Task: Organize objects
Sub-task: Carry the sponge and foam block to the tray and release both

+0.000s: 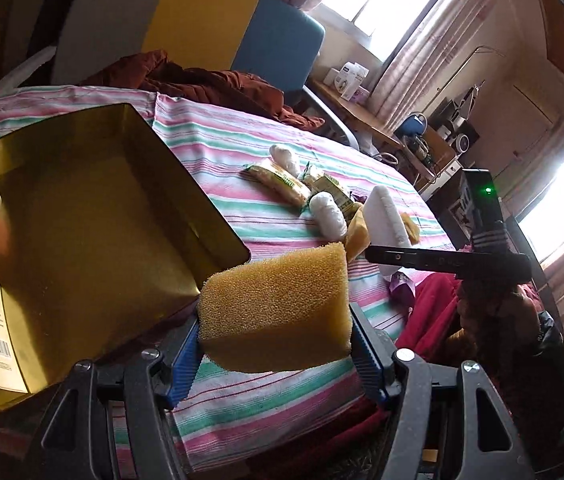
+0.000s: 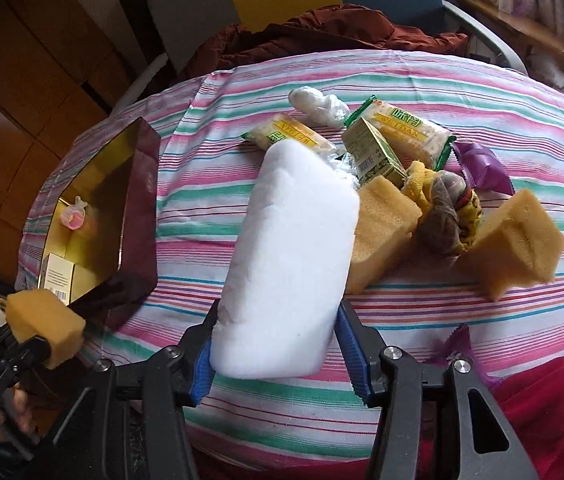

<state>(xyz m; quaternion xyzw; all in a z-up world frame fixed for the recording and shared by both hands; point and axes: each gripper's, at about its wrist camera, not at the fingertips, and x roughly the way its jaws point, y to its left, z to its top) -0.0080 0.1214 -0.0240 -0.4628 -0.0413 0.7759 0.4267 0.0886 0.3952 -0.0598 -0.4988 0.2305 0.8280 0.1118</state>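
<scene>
The left gripper (image 1: 276, 334), jaws clamped on a sponge (image 1: 278, 312), is nearer the box (image 1: 82, 216) at frame left, while the right gripper (image 2: 278, 346) grips a white pad (image 2: 290, 264).

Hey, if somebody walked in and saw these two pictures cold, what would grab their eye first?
Probably the yellow sponge pinched in the left gripper, right beside the open gold-lined box. Next, the big white sponge block clamped in the right gripper above the striped tablecloth. Behind it sits a jumble of snack packets and more yellow sponges.
</scene>
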